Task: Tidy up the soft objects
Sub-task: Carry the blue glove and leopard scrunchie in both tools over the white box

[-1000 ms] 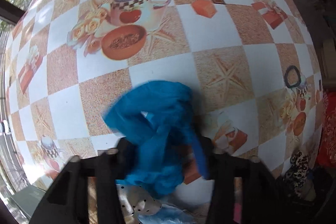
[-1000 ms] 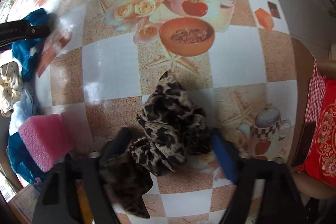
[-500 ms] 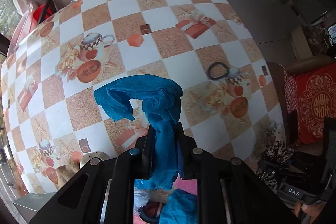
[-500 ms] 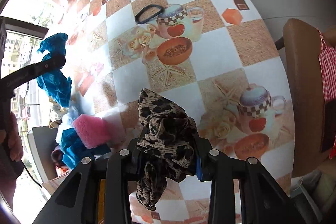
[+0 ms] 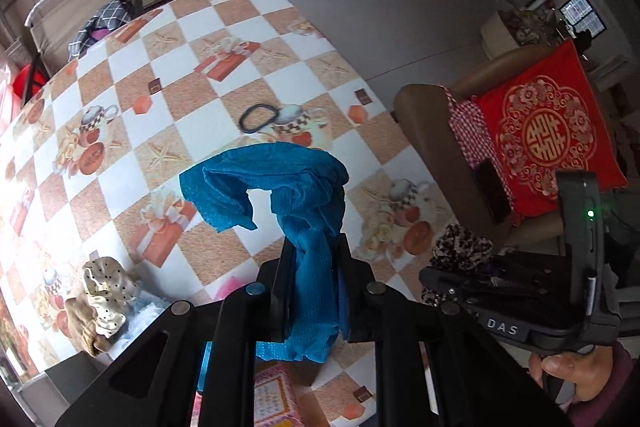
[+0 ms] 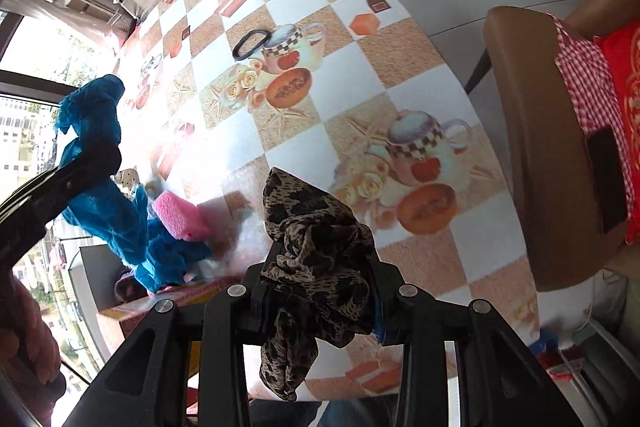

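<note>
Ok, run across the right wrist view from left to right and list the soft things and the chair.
Blue cloth hanging from the left gripper → pink sponge on the table → leopard-print cloth in the right gripper's jaws → brown chair with the red cushion.

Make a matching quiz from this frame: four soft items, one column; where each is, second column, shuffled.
Items:
1. blue cloth
2. leopard-print cloth
3. pink sponge
4. black hair band

Places:
A. lying flat by a printed teapot on the table
B. clamped in the right gripper
C. among the pile at the table's edge
D. clamped in the left gripper

Pairs: 1-D, 2-B, 3-C, 4-A
</note>
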The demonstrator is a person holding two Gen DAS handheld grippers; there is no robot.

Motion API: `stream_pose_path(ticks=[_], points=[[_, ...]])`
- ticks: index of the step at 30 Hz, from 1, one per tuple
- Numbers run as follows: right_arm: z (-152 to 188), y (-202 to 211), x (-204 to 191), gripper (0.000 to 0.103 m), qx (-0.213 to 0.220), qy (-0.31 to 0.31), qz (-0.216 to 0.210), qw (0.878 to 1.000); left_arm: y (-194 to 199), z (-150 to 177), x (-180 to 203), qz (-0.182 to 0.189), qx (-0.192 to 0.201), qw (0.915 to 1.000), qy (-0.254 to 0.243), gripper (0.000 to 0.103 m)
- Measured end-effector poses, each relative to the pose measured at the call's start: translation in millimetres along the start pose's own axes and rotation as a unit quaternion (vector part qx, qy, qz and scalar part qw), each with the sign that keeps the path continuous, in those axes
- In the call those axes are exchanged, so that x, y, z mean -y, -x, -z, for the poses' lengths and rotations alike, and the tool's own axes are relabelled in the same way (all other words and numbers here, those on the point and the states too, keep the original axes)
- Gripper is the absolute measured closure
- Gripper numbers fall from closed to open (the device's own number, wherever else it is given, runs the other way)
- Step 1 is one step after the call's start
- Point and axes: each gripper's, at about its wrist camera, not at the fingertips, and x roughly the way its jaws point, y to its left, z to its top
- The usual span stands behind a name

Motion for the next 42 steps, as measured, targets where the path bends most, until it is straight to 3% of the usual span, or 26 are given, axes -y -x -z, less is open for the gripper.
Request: stream_pose_path(ticks=[10, 19, 31, 42], points=[[45.3, 26.8, 16.6, 0.066, 0.013, -0.018, 0.032, 0.999, 19.9, 44.7, 67.2, 0.049, -0.008, 0.9965, -0.066, 0.085], [86.5, 35.3, 24.1, 0.066, 0.003, -0.028, 0.055, 0.998, 42.6, 98.5, 92.8, 0.085, -0.025, 0.9891, -0.118, 0.085], [143.0, 19.0, -11.9, 0.066, -0.034, 0.012, 0.047, 0.998, 68.9, 176.5, 77.8, 0.097, -0.043, 0.9804, -0.166, 0.085], [176.3, -0.7, -86.2, 0.066, -0.077, 0.123, 0.021, 0.989, 89.3, 235.7, 28.1, 0.064, -0.046, 0.9883, -0.131, 0.085]])
